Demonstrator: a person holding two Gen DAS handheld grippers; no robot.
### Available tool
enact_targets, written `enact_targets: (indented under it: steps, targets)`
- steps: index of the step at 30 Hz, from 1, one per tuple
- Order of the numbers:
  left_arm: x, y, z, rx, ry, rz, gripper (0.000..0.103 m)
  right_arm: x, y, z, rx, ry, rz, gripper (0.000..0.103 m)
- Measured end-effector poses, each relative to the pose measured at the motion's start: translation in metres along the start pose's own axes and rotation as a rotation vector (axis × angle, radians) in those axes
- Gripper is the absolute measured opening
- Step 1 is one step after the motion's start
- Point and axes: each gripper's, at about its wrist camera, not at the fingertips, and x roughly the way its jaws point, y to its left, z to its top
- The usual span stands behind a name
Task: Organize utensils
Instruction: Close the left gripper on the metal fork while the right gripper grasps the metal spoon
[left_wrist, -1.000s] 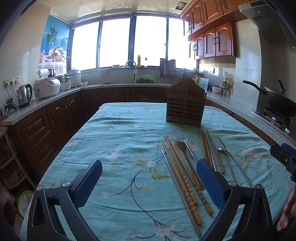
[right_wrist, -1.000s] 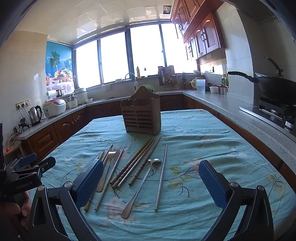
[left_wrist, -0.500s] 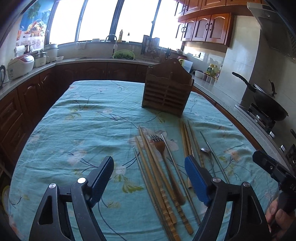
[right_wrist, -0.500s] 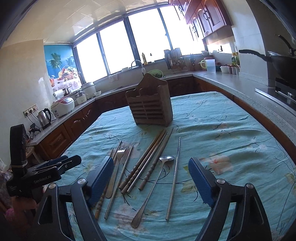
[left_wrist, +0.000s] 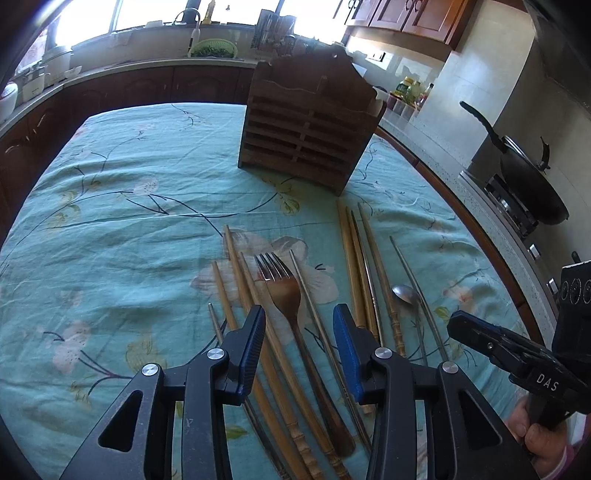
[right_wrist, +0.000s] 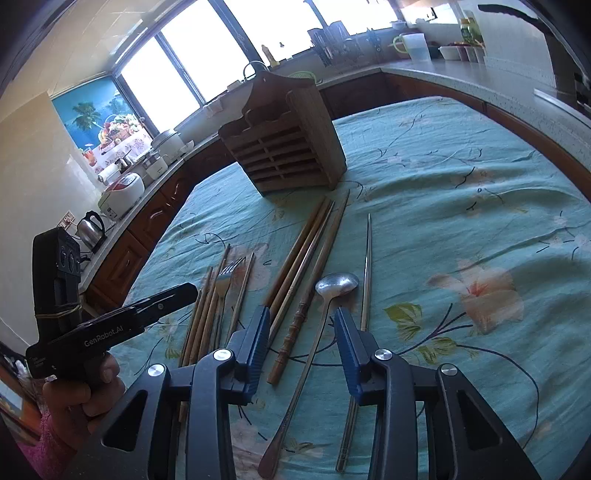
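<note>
Teal floral cloth (left_wrist: 110, 206) covers the kitchen table where a person's two handheld grippers hover over a row of utensils. The left gripper (left_wrist: 299, 332), its jaws just narrowed but gripping nothing, frames the copper-toned fork (left_wrist: 286, 295) lying among bamboo chopsticks (left_wrist: 240, 273). The right gripper (right_wrist: 301, 332), likewise part-closed and empty, straddles the steel spoon (right_wrist: 334, 286), whose long handle runs between its blue pads (right_wrist: 258, 343) without touching them. Beyond the utensils stands the slatted wooden holder (left_wrist: 306, 129), upright on the cloth.
</note>
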Motion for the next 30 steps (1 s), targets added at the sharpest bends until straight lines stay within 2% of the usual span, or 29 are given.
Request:
enact_targets:
  steps: [9, 12, 15, 17, 19, 24, 25, 26, 30]
  targets:
    - [0.025, 0.016, 0.031, -0.002, 0.086, -0.018, 0.036, 0.028, -0.011, 0.009, 0.052, 0.089, 0.021, 0.031]
    - [0.037, 0.012, 0.037, 0.013, 0.087, -0.017, 0.034, 0.035, -0.014, 0.011, 0.064, 0.103, 0.029, 0.028]
    - [0.05, 0.014, 0.044, -0.001, 0.105, -0.034, 0.031, 0.038, -0.019, 0.015, 0.095, 0.106, 0.052, 0.024]
    - [0.057, 0.018, 0.047, -0.011, 0.117, -0.05, 0.025, 0.04, -0.024, 0.016, 0.109, 0.108, 0.059, 0.019]
    - [0.06, 0.019, 0.05, -0.006, 0.112, -0.061, 0.025, 0.042, -0.027, 0.017, 0.123, 0.11, 0.064, 0.011]
    - [0.066, 0.017, 0.051, 0.002, 0.101, -0.088, 0.018, 0.039, -0.027, 0.017, 0.122, 0.105, 0.08, 0.003]
    - [0.066, 0.014, 0.049, 0.0, 0.095, -0.098, 0.008, 0.038, -0.025, 0.017, 0.121, 0.102, 0.085, 0.002]
    - [0.063, 0.015, 0.048, -0.003, 0.093, -0.108, 0.003, 0.036, -0.023, 0.017, 0.119, 0.097, 0.092, 0.002]
    - [0.043, 0.017, 0.046, -0.002, 0.042, -0.119, 0.002, 0.025, -0.015, 0.021, 0.093, 0.065, 0.093, 0.002]
